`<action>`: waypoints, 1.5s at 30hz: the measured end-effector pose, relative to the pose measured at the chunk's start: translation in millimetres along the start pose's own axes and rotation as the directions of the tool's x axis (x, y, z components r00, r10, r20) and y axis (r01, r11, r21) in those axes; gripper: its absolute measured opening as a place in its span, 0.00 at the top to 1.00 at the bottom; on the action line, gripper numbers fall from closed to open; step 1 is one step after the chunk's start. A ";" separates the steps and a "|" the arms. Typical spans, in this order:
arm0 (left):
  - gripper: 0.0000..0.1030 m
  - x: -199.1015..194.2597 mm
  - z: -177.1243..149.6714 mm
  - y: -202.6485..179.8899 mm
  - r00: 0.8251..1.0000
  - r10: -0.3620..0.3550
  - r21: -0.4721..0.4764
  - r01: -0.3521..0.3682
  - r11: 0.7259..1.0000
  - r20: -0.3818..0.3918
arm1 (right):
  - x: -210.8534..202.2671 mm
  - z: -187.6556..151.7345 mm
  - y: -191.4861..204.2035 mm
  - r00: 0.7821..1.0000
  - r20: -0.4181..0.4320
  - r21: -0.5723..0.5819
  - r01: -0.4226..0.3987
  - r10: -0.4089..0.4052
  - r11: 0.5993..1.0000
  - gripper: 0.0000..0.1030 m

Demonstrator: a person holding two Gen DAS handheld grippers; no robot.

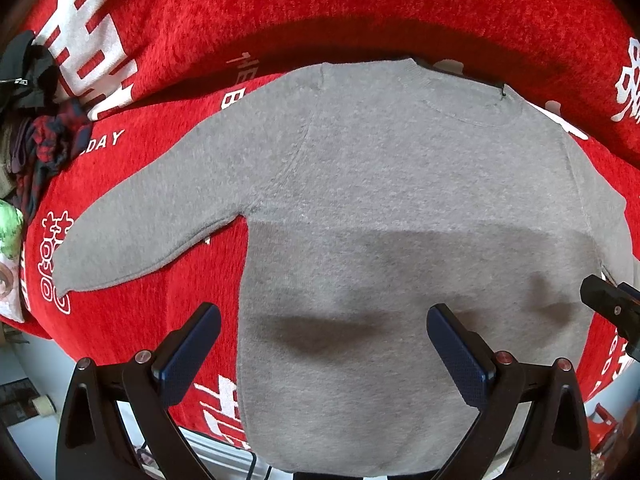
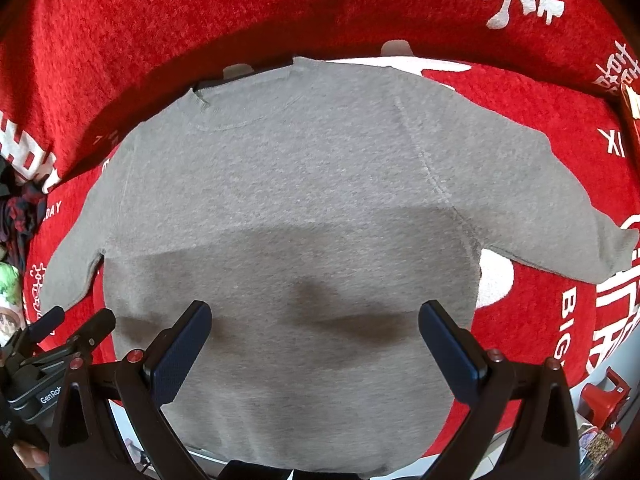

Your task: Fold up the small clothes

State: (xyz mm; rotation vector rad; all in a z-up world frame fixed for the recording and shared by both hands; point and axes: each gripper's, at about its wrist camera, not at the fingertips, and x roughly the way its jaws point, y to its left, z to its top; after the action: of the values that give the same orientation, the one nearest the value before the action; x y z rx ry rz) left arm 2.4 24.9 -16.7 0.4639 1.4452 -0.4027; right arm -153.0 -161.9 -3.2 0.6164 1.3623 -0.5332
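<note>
Left claw (image 2: 76, 326) marked "GenRo", blanket (image 1: 132, 320) reading "DAY", "BIG"

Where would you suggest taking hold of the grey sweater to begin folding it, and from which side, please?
The grey sweater lies flat, collar away, sleeves spread. I would probably pinch the sleeve cuffs, each from its outer side: left gripper on the left cuff, right gripper on the right cuff. Their free ends stick out over the red blanket, so each sleeve can fold inward.

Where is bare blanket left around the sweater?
Bare red blanket lies below the gray sweater's left sleeve, and beyond its right sleeve. The far left edge is crowded by a clothes pile.
</note>
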 end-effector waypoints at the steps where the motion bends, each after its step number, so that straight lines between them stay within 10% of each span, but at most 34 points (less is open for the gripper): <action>1: 0.00 0.1 0.1 0.6 1.000 0.000 -0.001 0.000 1.000 0.000 | 0.2 -0.5 1.0 1.000 0.000 -0.001 0.001 -0.001 1.000 0.00; 19: 0.00 6.1 -1.0 20.7 0.999 -0.041 -0.041 0.041 0.998 0.005 | 1.4 -0.9 12.6 1.000 -0.004 -0.032 0.010 -0.010 0.999 0.00; 29: 0.00 17.8 -14.7 98.7 0.982 -0.177 -0.277 0.187 0.943 0.062 | 8.4 -12.7 46.8 0.999 -0.027 -0.115 -0.034 0.032 0.993 0.00; 33: 0.00 23.1 -27.2 153.2 0.953 -0.234 -0.397 0.293 0.870 0.191 | 13.8 -19.7 67.2 0.998 -0.050 -0.155 -0.046 0.038 0.987 0.00; 45: 0.00 99.0 -73.9 297.0 0.843 -0.296 -0.668 0.537 0.515 0.450 | 33.9 -40.4 128.1 0.992 -0.108 -0.264 -0.087 0.060 0.961 0.00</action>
State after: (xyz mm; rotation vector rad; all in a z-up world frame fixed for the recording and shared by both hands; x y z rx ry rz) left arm 105.6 317.3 -102.5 -0.6727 1.2866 -0.1703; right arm -91.2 -40.5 -28.5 0.4740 1.4693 -0.2535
